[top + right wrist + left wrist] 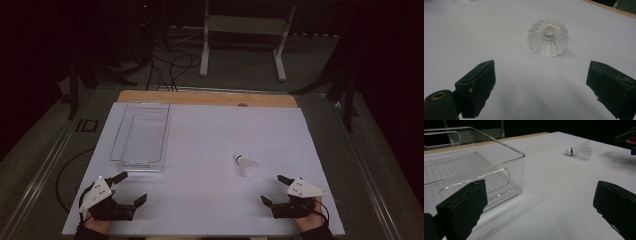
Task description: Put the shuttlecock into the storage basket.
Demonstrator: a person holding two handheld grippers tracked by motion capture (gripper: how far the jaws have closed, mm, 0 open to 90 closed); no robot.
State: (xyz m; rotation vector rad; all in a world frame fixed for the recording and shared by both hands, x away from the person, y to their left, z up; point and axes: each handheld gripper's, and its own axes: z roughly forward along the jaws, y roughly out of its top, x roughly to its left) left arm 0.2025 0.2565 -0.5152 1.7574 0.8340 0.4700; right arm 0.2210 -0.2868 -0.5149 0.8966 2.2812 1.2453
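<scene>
Approach stage: right gripper (pixel 277 190), jaws wide and empty, faces the shuttlecock (pixel 247 165) near the table's (pixel 210 135) right edge; next, advance and straddle its skirt; left gripper (pixel 129 187) idles wide.

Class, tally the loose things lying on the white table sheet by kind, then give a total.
Clear plastic rectangular bin: 1
White plastic shuttlecock with a blue-banded cork tip: 1
Total: 2

A white table top (pixel 200 150) with a bare wooden strip (pixel 207 98) along its far edge carries two things. A clear plastic bin (pixel 141 135) stands at its left, and a white shuttlecock (pixel 246 165) lies on its side toward the right, well apart from the bin.
</scene>
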